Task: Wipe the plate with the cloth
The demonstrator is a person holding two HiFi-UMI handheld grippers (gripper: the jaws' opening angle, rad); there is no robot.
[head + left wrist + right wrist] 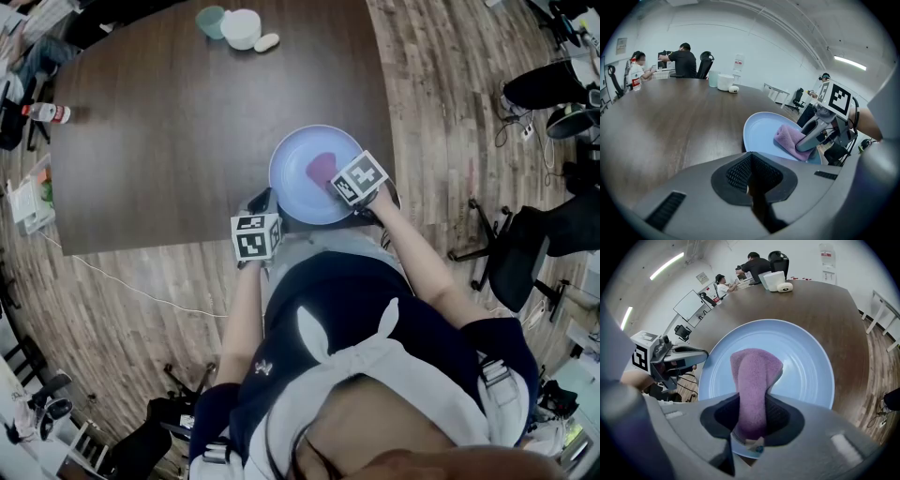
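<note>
Right gripper: closed on a folded purple cloth, whose free end lies on the light-blue plate, left of centre. The plate sits at the near edge of the dark table.

Left gripper: jaws together at the plate's near-left rim; a pinch on the rim cannot be confirmed.

Step in hand, by judgement: wiping. Recommend keeping the cloth flat under light downward pressure, sweeping in overlapping arcs out to the rim, and steadying the plate so it does not slide off the edge.
</note>
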